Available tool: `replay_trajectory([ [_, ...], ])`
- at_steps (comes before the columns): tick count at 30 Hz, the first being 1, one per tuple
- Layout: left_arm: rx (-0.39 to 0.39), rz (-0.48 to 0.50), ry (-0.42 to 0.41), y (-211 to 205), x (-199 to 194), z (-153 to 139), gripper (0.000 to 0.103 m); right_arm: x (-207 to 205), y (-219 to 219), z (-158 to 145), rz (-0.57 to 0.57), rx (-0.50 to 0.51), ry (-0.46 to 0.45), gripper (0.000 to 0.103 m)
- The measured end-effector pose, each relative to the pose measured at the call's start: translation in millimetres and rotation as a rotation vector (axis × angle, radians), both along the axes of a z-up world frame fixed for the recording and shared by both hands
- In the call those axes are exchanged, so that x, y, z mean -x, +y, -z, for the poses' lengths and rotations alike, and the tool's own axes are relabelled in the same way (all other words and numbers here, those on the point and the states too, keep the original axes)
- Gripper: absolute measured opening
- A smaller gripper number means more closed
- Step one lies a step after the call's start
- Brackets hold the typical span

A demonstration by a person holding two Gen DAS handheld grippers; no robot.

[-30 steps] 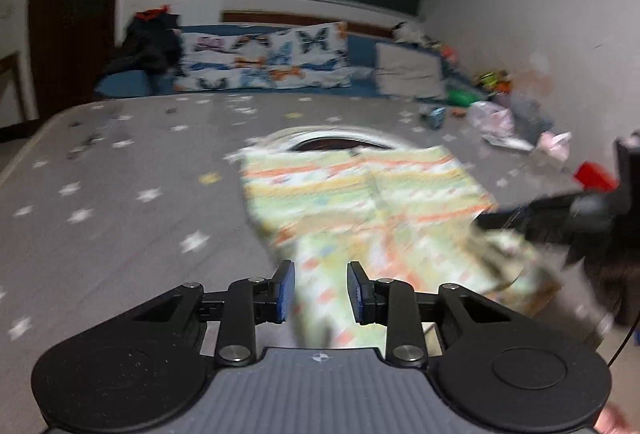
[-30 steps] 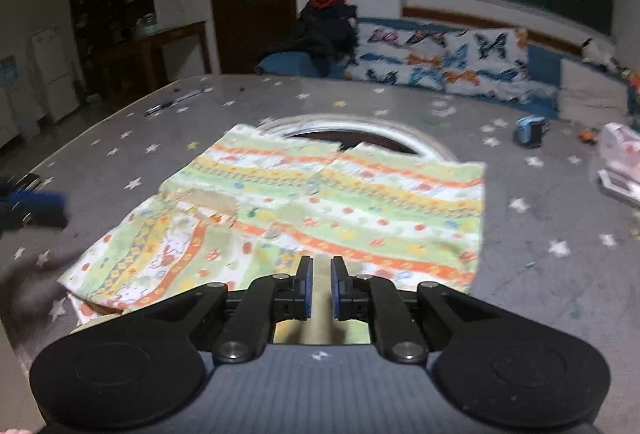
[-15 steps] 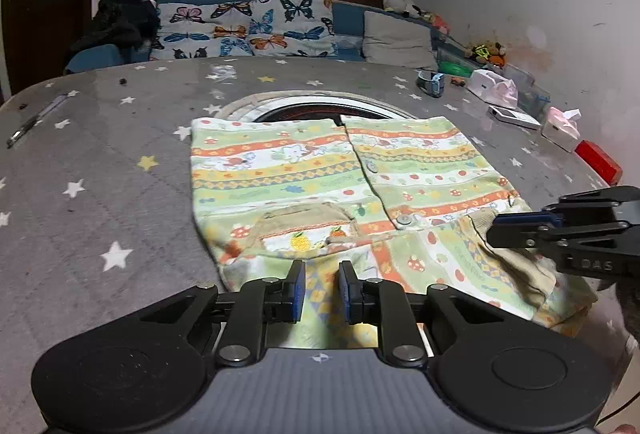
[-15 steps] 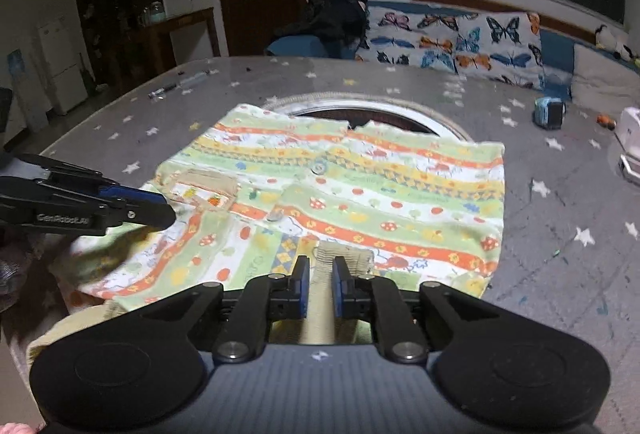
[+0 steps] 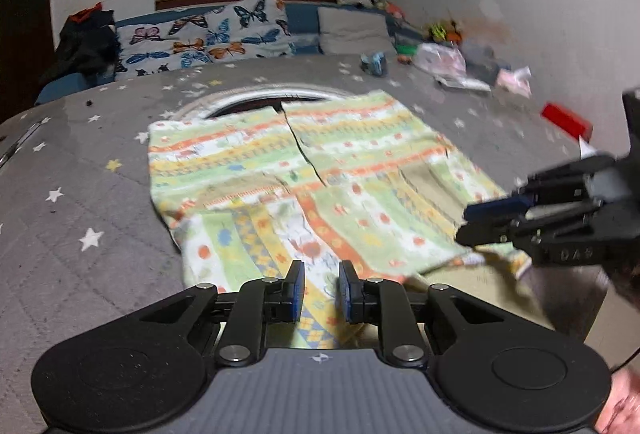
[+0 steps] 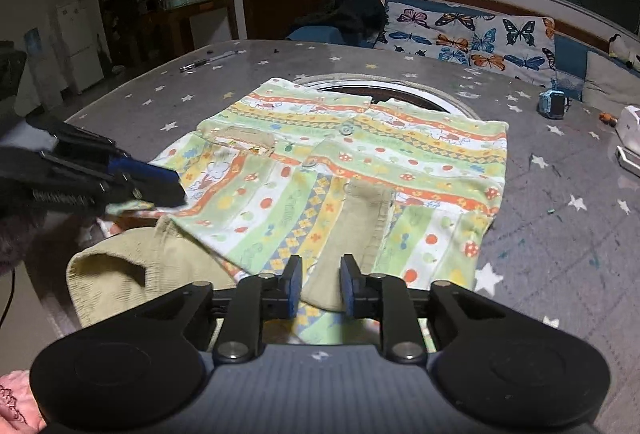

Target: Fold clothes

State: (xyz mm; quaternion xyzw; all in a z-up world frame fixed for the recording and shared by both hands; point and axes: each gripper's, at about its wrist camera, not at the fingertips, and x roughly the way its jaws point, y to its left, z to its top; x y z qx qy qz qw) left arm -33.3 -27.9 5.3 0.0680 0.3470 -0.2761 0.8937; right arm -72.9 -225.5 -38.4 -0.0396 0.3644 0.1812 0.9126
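A green, orange and yellow striped garment with khaki trim lies spread on the grey star-print table. Its near hem reaches over the table's front edge. My left gripper is shut on the hem at the near left. In the right wrist view the left gripper holds that corner raised, and the khaki inner side shows below. My right gripper stands narrowly open astride a khaki band of the hem. From the left wrist view the right gripper hovers over the garment's near right edge.
A round opening in the table lies just behind the garment. A small blue object, a red box and litter sit at the far right. A pen lies far left. Beyond the table is a sofa with butterfly cushions.
My left gripper's fingers narrowed onto the hem and lifted its corner. My right gripper's fingers have spread wider than half a second ago. Both grippers shifted along the near hem.
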Motion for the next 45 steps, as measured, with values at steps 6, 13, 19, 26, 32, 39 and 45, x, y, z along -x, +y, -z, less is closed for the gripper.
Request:
replay_trajectory([
  [6, -0.007, 0.009, -0.022, 5, 13, -8, 0.021, 11, -1, -8, -0.018, 0.014, -0.012, 0.025],
  [13, -0.132, 0.061, -0.125, 20, 56, -14, 0.033, 38, -10, -16, -0.044, 0.064, -0.003, 0.032],
  [19, -0.225, 0.17, -0.228, 5, 90, -2, 0.039, 58, -9, -12, -0.088, 0.111, 0.02, 0.038],
  [26, -0.194, 0.206, -0.275, -16, 91, 5, 0.039, 68, -4, -5, -0.126, 0.126, 0.04, 0.043],
  [32, -0.113, 0.188, -0.287, -22, 76, -7, 0.021, 69, -1, -5, -0.144, 0.125, 0.018, 0.048],
  [39, 0.033, 0.129, -0.164, -17, 37, -26, 0.01, 65, 13, -8, -0.197, 0.181, -0.082, 0.06],
  [45, 0.074, 0.103, -0.128, -15, 15, -32, 0.01, 43, 29, -9, -0.244, 0.166, -0.131, 0.045],
])
